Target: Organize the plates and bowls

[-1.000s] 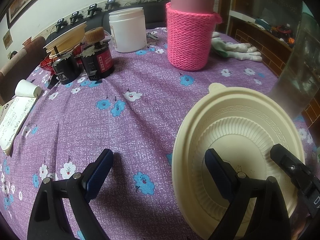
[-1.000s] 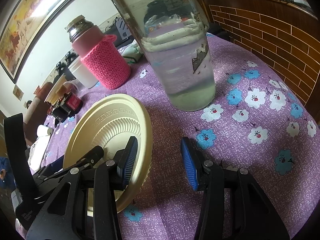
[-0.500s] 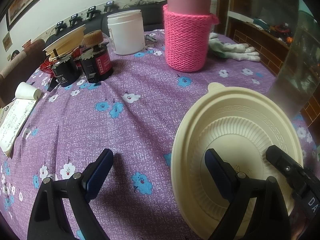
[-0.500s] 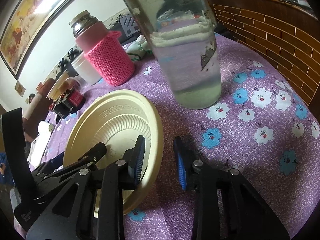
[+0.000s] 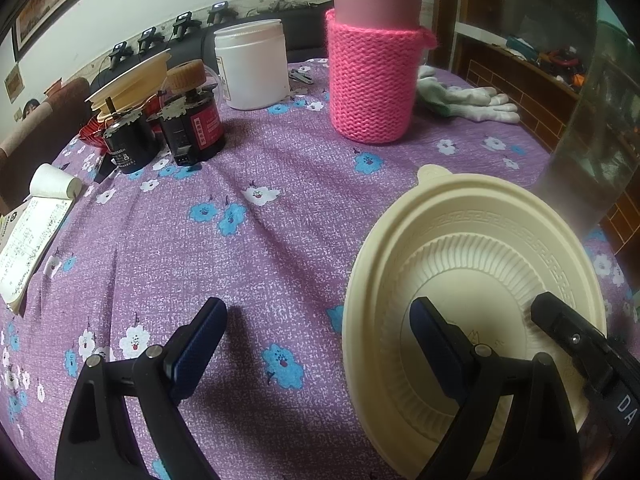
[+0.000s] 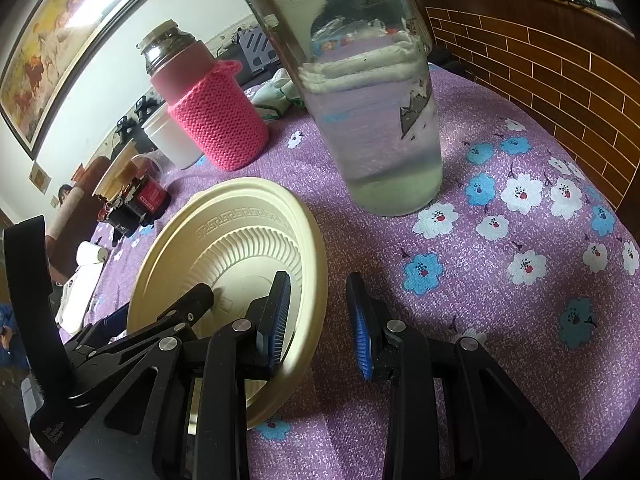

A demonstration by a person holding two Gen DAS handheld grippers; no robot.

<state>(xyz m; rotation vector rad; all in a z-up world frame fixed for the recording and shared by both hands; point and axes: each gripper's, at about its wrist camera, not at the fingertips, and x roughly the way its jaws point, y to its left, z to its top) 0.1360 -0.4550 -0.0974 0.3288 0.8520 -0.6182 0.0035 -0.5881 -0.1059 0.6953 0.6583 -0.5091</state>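
Note:
A cream plastic plate (image 5: 472, 264) with a ribbed centre lies on the purple flowered tablecloth, also in the right wrist view (image 6: 240, 240). My left gripper (image 5: 316, 344) is open; its right finger is over the plate's centre, its left finger over bare cloth. My right gripper (image 6: 320, 312) is open, its two fingers on either side of the plate's right rim, a gap still showing at the right finger. A stack of cream plates or bowls (image 5: 132, 76) stands at the far left back.
A pink knit-sleeved flask (image 5: 372, 64), a white jar (image 5: 252, 68), two dark jars (image 5: 160, 132), white gloves (image 5: 468, 100) and a notebook (image 5: 28, 240) lie around. A large glass jar of water (image 6: 360, 100) stands right behind the plate. A brick wall lies to the right.
My right gripper narrowed from wide open around the plate's right rim, then held about the same gap. My left gripper stayed open over the plate with little movement.

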